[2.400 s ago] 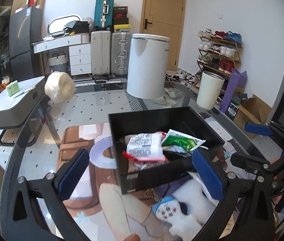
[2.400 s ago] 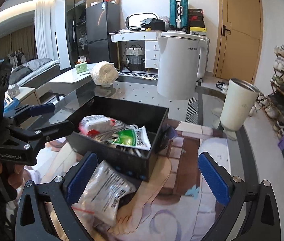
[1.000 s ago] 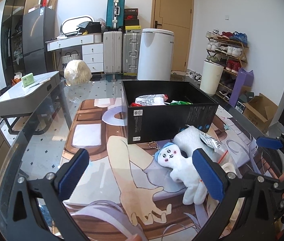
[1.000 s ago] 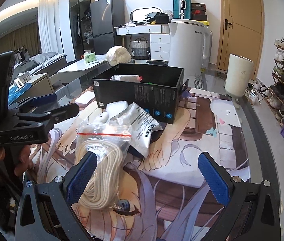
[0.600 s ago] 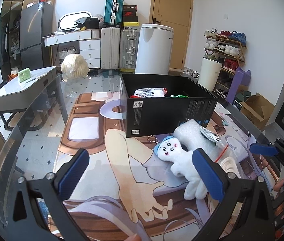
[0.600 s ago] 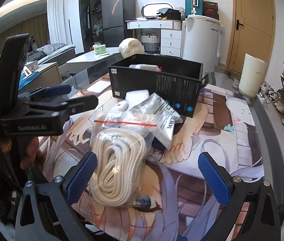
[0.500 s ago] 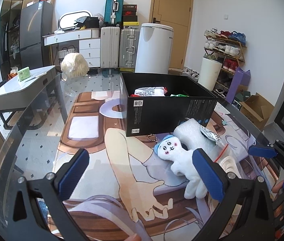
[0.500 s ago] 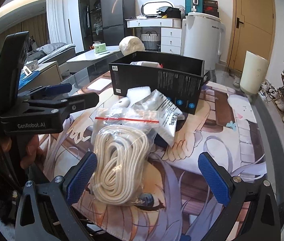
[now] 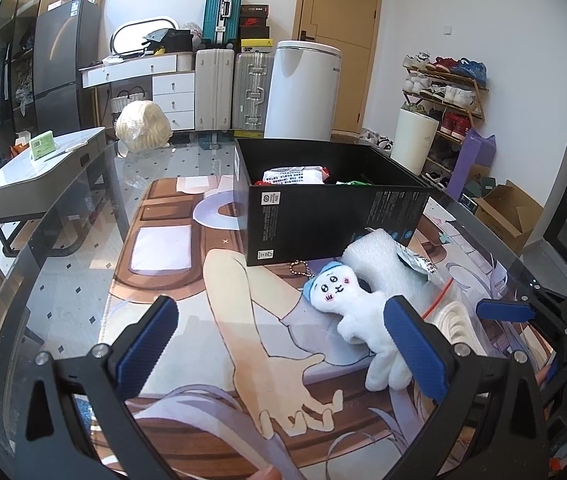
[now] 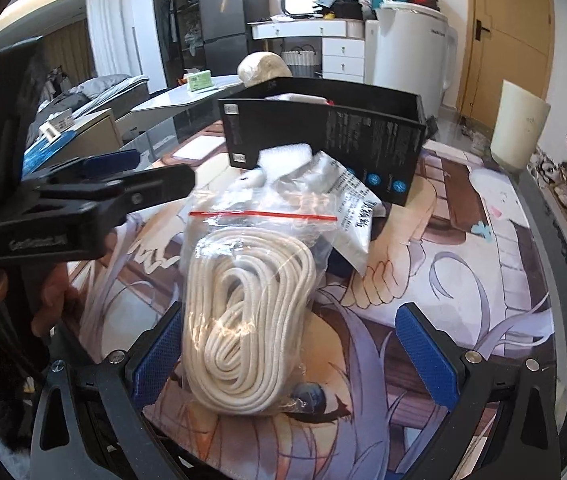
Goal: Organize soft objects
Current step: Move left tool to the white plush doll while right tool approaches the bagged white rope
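Your left gripper (image 9: 283,344) hangs over the printed table mat (image 9: 243,320) with its blue pads spread wide and nothing between them; the white plush doll (image 9: 357,312) lies just inside the right-hand pad. Your right gripper (image 10: 299,348) also has its fingers wide apart, and the clear zip bag of cream rope (image 10: 243,312), closed by a red seal strip, lies on the mat between them, against the left-hand pad. Behind the bag sit a silver foil packet (image 10: 343,200) with printed text too small to read and a white foam block (image 10: 283,156). The black box (image 9: 323,204) stands just beyond these items, touching the foam block in the left wrist view; it carries white label panels and round blue icons, none legible, and holds a white printed packet (image 9: 293,176). The left tool's body in the right wrist view bears blurred lettering that cannot be read. The white bin (image 9: 303,88) carries a small grey brand mark, also unreadable.
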Tool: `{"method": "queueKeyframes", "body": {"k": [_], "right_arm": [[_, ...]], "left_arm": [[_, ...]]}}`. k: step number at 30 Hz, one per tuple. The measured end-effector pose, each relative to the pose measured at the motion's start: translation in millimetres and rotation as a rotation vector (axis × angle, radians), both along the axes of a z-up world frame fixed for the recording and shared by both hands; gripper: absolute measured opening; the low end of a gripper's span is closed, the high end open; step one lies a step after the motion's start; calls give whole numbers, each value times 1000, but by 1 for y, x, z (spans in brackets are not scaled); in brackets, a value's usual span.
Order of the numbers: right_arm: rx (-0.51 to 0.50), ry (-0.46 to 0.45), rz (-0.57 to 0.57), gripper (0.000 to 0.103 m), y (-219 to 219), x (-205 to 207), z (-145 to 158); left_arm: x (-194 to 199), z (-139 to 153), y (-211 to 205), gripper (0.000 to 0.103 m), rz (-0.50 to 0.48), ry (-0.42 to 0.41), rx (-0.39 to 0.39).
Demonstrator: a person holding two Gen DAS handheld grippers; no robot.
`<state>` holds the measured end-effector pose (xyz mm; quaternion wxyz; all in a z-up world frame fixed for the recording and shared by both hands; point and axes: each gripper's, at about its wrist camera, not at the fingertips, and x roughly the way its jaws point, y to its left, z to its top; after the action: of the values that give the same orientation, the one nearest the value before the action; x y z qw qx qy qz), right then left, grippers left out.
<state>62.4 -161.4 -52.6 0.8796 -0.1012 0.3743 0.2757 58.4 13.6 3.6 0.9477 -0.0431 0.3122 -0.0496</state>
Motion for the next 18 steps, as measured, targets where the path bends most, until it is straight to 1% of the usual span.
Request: {"method": "queueKeyframes", "body": {"k": [5,11,13,15,16,18], "right_arm": [[17,28,-37,102,-10,8,-2],[42,48,-43,102,-12,13,-4],[50,50,-39,99,-12,13,-4],[56,45,-34,86,-13,12,-3],[56,42,-31,83,-13,11,-3],[61,44,-24,73,-13,11,-2]], "left_arm": [[0,-1,-1,103,-5,3,-5],[1,-2,-1,103,-10,8,0],[2,-3,-2,103,-16,11,3],[1,-3,-3,103,-18,10,9],[1,-3,-3,103,-19,10,10],[1,-3,-4,103,-21,10,11]]}}
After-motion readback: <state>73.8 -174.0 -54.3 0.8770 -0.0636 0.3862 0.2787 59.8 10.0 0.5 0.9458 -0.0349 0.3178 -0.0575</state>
